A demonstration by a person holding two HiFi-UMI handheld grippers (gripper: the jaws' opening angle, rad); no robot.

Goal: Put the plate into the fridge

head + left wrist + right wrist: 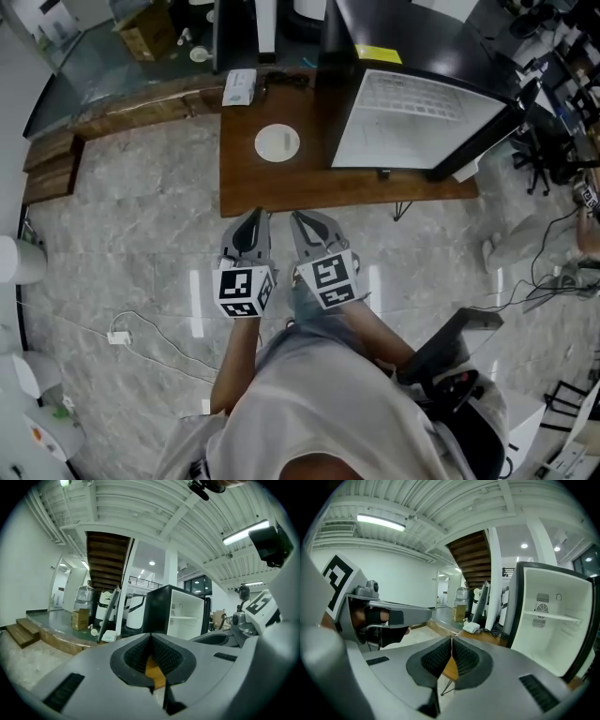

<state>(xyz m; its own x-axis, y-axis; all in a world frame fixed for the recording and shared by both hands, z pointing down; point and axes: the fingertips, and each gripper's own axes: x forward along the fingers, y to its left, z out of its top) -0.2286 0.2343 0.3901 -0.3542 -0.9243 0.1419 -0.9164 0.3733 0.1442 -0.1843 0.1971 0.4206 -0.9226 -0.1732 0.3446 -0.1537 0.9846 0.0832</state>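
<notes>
A round white plate (277,143) lies on the brown wooden table (281,192), left of a small black fridge (412,112) whose door stands open, showing a white inside with one shelf (553,617). Both grippers hang side by side over the floor just short of the table's near edge. My left gripper (257,216) is shut with nothing between its jaws, and so is my right gripper (298,218). The left gripper view has the fridge (185,616) ahead past the closed jaws (150,637). The closed jaws (451,641) also fill the lower right gripper view. The plate shows in neither gripper view.
A white pack (239,86) and a cable lie at the table's far edge. Wooden steps (52,164) and a cardboard box (150,33) are to the left. A white plug with its cord (117,337) lies on the marble floor. A black chair (459,375) stands behind, at the right.
</notes>
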